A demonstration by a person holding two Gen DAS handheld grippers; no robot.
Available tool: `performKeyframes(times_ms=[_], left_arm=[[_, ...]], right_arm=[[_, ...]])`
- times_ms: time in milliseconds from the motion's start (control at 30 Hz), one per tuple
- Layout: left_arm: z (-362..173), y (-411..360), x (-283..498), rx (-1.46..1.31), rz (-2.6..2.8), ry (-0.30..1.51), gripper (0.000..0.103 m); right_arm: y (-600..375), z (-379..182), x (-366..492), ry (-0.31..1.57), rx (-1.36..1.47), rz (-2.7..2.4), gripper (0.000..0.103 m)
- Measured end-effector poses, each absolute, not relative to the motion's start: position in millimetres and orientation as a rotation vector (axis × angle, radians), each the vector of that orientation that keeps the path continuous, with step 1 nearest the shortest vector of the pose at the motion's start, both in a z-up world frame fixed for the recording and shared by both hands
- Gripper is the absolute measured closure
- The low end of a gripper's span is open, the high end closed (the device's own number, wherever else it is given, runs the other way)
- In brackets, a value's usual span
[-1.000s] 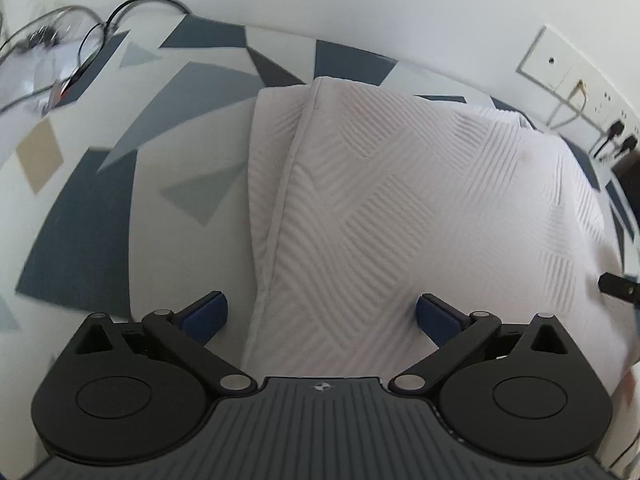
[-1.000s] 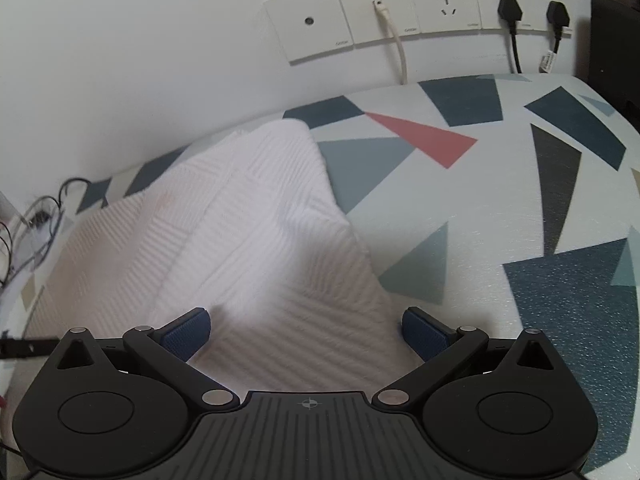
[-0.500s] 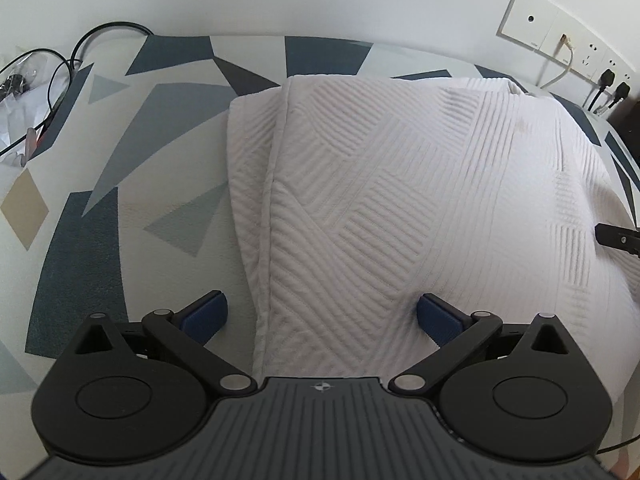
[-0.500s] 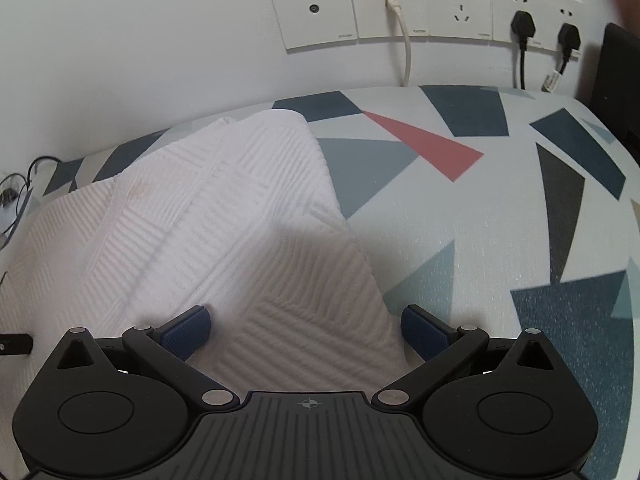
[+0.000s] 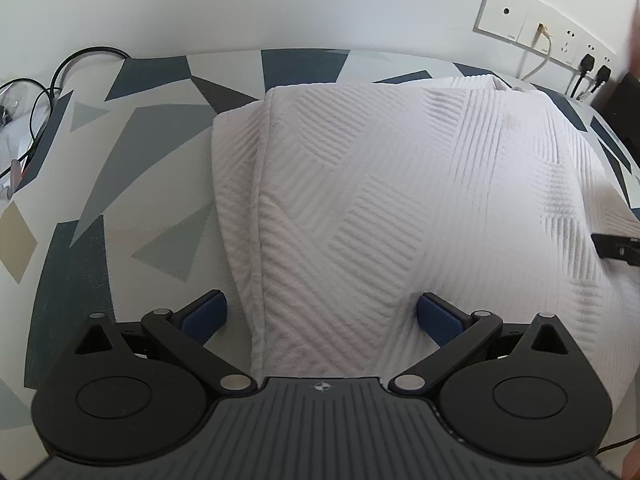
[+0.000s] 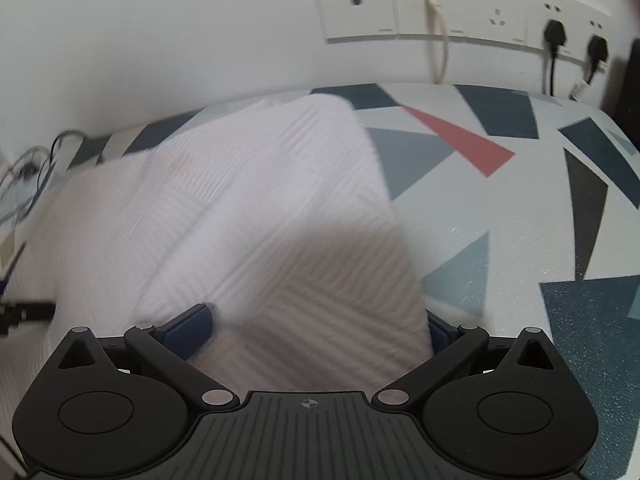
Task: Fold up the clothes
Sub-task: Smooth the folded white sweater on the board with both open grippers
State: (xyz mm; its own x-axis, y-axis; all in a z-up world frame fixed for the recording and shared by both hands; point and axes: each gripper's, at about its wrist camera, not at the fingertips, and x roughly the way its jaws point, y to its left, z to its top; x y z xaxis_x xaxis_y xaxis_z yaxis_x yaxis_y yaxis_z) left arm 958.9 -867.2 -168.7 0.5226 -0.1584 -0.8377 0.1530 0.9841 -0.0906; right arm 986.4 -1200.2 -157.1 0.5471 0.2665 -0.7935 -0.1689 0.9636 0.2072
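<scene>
A white garment with a ribbed chevron weave (image 5: 400, 184) lies folded on a table with a geometric pattern (image 5: 152, 168). My left gripper (image 5: 320, 316) is open, low over the garment's near left corner, and the doubled left edge runs between its blue pads (image 5: 204, 314). My right gripper (image 6: 314, 330) is open at the garment's near right corner. The garment (image 6: 260, 208) looks blurred there, and its right edge partly covers the right pad. The right gripper's fingertip (image 5: 616, 246) shows at the left wrist view's right edge.
Wall sockets (image 6: 440, 8) with a white cable and two black plugs (image 6: 556, 32) sit behind the table. Loose cables (image 5: 48, 84) lie at the far left corner. A dark object (image 5: 628, 108) stands at the far right. Patterned tabletop (image 6: 540, 208) extends right of the garment.
Both grippers have pulled back and risen, so more of the garment and wall shows. In the right wrist view the garment's edge now overlaps the right pad. Both stay open.
</scene>
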Motion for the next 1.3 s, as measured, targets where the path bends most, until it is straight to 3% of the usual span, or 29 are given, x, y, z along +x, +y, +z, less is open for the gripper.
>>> performKeyframes(times_ms=[433, 700, 1300], left_arm=[[-160, -871, 922, -0.002, -0.232, 1.007, 0.0], [-158, -871, 937, 0.011, -0.252, 1.047, 0.0], [-158, -880, 967, -0.011, -0.218, 1.099, 0.0]], right_arm=[[-1180, -152, 926, 1.037, 0.05, 0.325, 0.001], [-1217, -149, 955, 1.037, 0.23, 0.203, 0.001], [-1196, -159, 978, 0.995, 0.068, 0.2, 0.001]])
